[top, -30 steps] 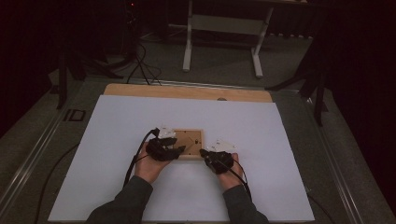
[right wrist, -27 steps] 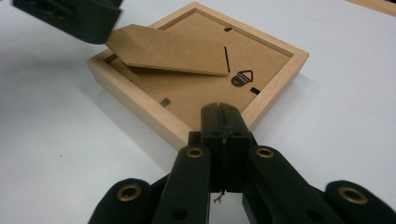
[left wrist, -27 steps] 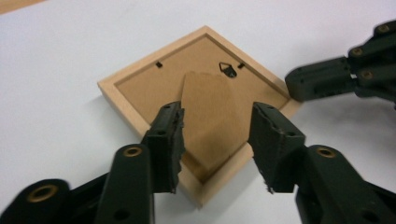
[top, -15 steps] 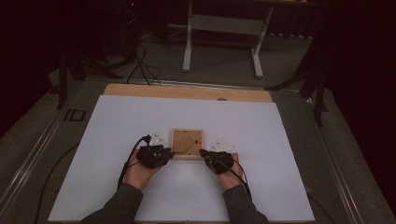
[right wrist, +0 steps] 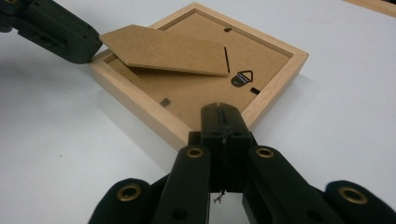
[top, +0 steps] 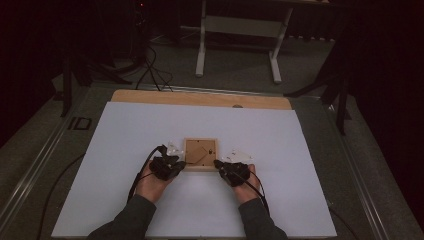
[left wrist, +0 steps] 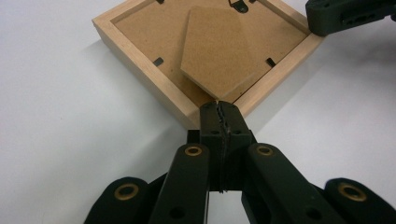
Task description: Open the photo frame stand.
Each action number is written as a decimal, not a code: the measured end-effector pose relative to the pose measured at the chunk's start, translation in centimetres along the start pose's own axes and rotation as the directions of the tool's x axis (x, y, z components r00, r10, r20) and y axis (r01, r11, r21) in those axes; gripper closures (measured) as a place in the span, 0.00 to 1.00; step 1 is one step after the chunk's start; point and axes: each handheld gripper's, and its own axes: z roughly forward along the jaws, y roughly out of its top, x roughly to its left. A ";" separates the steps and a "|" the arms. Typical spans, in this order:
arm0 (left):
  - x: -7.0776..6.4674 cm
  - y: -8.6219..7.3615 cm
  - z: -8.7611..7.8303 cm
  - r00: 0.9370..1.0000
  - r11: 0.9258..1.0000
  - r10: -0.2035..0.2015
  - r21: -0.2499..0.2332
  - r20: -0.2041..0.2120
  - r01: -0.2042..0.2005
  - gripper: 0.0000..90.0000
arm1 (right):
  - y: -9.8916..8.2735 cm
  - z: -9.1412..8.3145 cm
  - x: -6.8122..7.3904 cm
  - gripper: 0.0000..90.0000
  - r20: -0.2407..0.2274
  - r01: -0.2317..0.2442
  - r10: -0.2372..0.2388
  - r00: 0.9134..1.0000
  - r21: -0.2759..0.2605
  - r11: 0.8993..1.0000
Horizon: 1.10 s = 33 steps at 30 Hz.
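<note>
From the high view, my two hands enter at 6 o'clock. My left gripper (top: pixel 176 165) has just been closing and its jaws now meet with nothing between them, its tip at the near left corner of the picture frame (top: pixel 200 154). My right gripper (top: pixel 220 166) is likewise pressed closed and empty, its tip at the frame's near right corner. The wooden frame lies face down on the white tabletop (top: pixel 125 130), just beyond both grippers at 12 o'clock, its fibreboard stand (right wrist: pixel 163 49) tilted up from the backing.
</note>
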 end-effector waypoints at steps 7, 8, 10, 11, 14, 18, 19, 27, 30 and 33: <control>-0.1 0.2 0.1 1.000 1.000 -0.002 -0.011 -0.005 0.002 1.00 | 0.0 0.0 0.0 1.00 0.001 0.000 0.000 1.000 0.000 1.000; -0.1 0.3 0.0 1.000 1.000 -0.006 -0.016 -0.005 0.006 1.00 | 0.0 0.0 0.0 1.00 0.000 0.000 0.000 1.000 0.000 1.000; -0.1 0.5 -0.2 1.000 0.999 -0.014 -0.031 -0.003 0.013 0.99 | 0.0 0.0 0.0 1.00 0.000 0.000 0.000 1.000 0.000 1.000; -0.1 0.5 -0.2 1.000 0.999 -0.014 -0.031 -0.003 0.013 0.99 | 0.0 0.0 0.0 1.00 0.000 0.000 0.000 1.000 0.000 1.000; -0.1 1.1 -0.5 0.999 0.996 -0.036 -0.078 0.004 0.037 0.99 | 0.0 0.0 0.0 1.00 0.000 0.000 0.000 1.000 0.000 1.000; -0.2 1.8 -0.6 0.999 0.994 -0.042 -0.096 0.008 0.042 0.98 | 0.0 0.0 0.0 0.99 0.000 0.000 0.000 1.000 -0.001 1.000; -0.3 2.0 -0.7 0.999 0.994 -0.038 -0.099 0.009 0.039 0.98 | 0.0 0.0 0.0 0.99 0.000 0.000 0.000 1.000 -0.001 1.000; -0.5 2.5 -0.3 0.999 0.997 -0.032 -0.073 0.023 0.033 0.86 | 0.0 0.0 0.0 1.00 -0.001 0.001 -0.001 1.000 0.000 1.000; -0.5 2.6 0.0 0.999 0.998 -0.038 -0.053 0.035 0.040 0.79 | 0.0 0.0 0.0 1.00 -0.001 0.002 -0.002 1.000 0.000 1.000; -0.5 2.7 0.1 0.998 0.997 -0.044 -0.054 0.045 0.047 0.74 | 0.0 0.0 0.0 1.00 -0.001 0.002 -0.002 1.000 0.000 1.000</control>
